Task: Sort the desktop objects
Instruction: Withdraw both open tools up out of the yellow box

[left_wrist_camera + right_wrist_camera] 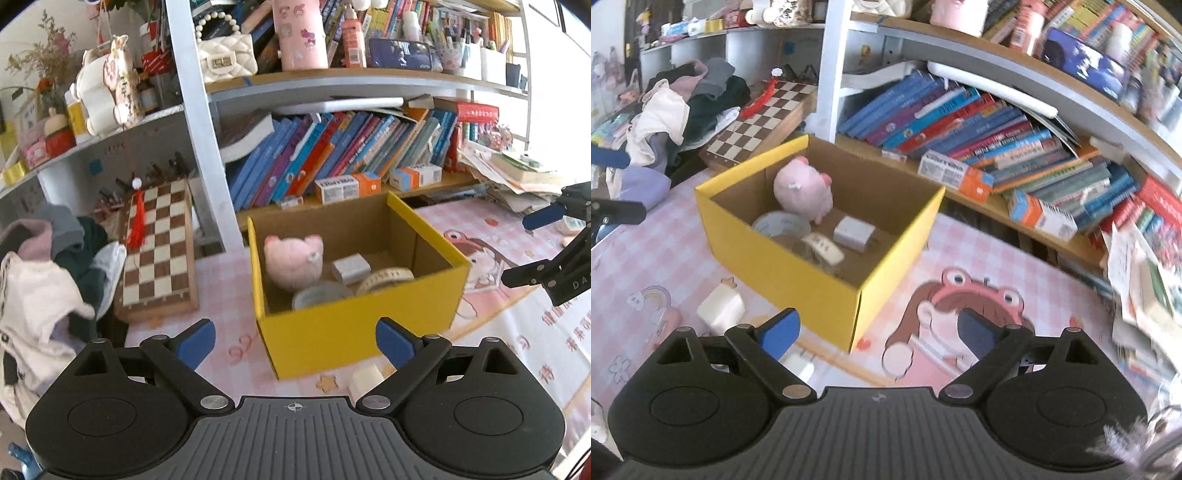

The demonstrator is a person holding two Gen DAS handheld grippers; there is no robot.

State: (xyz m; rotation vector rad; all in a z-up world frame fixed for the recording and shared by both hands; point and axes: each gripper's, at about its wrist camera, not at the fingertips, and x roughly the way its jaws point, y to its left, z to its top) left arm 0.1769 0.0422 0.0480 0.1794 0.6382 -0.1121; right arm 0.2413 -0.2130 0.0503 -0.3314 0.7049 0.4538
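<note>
My left gripper and right gripper both stand apart, empty. The yellow box at 12 o'clock holds a pink plush, tape rolls and a charger. I can read no writing clearly.

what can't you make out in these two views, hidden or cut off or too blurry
- Yellow box floor: in the left wrist view its near wall hides it.
- White block: the left gripper covers part of it.
- Right gripper: cut off by the right edge of the left wrist view.
- Paper stack: blurred in the right wrist view.
- Book spines: titles too small.
</note>
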